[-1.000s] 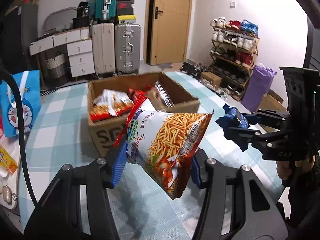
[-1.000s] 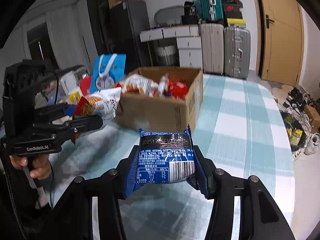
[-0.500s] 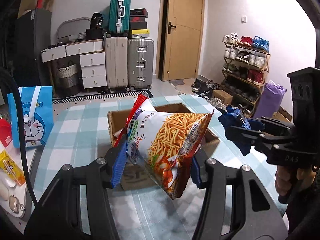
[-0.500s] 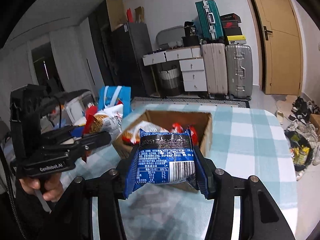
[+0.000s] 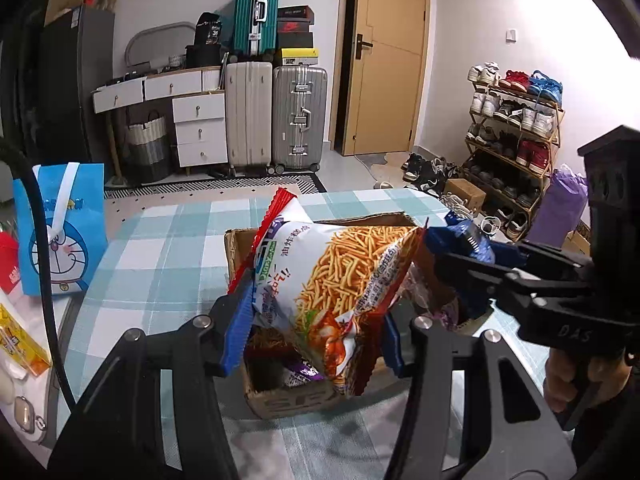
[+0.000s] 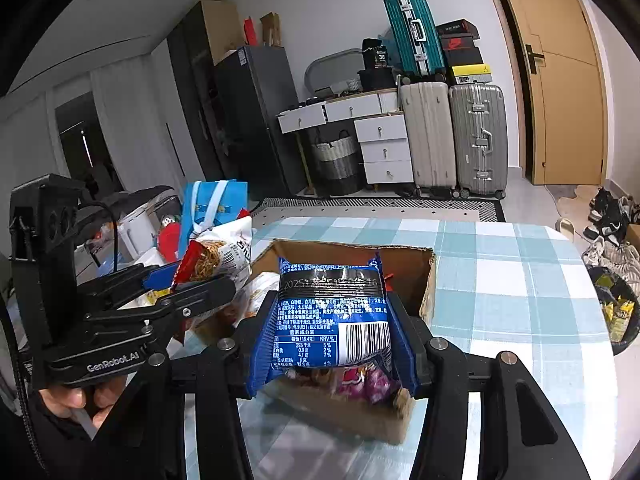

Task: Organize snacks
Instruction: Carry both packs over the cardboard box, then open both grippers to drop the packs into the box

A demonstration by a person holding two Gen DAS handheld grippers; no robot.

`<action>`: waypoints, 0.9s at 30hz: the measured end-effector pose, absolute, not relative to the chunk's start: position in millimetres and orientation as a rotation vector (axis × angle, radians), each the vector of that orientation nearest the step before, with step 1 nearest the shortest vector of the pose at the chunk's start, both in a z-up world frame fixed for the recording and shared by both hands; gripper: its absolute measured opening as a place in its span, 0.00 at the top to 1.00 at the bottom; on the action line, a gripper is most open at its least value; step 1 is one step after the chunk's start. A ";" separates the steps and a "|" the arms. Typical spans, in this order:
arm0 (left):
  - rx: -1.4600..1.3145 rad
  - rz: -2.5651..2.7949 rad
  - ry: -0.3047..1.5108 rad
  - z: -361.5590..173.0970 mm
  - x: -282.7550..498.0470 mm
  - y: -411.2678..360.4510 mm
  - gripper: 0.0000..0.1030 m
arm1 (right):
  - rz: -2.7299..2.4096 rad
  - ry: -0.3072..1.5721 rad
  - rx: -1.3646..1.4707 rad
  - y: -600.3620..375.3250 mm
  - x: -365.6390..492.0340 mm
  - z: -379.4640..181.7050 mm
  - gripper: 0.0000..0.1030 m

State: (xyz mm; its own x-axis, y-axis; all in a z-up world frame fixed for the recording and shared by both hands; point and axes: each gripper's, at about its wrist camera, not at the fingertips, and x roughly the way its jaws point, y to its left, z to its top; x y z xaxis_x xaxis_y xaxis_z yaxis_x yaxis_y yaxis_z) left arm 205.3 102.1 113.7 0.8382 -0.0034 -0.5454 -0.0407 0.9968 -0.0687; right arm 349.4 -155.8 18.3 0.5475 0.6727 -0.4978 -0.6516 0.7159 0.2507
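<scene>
"GenRobot.AI" on the left gripper point(image 6: 208, 270); seemingly "DAS" on the right gripper point(image 5: 460, 276).

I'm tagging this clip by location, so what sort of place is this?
Most likely a lived-in home, an entry or living room: a full shoe rack, suitcases by a door, and a checked tablecloth.

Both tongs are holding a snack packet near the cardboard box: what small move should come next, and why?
Probably lower both packets into the cardboard box and then open. The left tongs grip the noodle-snack bag and the right tongs grip the blue packet, each in front of the open box, which already holds other snacks.
</scene>
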 end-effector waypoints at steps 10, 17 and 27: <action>-0.041 0.032 0.593 91.6 248.4 90.3 0.50 | 0.779 0.672 0.003 -131.2 382.8 -4.5 0.50; -0.015 0.032 0.598 85.6 264.5 78.5 0.50 | 0.768 0.711 -0.065 -115.7 394.4 -21.1 0.50; 0.002 0.020 0.599 81.1 268.9 66.0 0.50 | 0.781 0.695 -0.101 -123.6 392.8 -15.6 0.44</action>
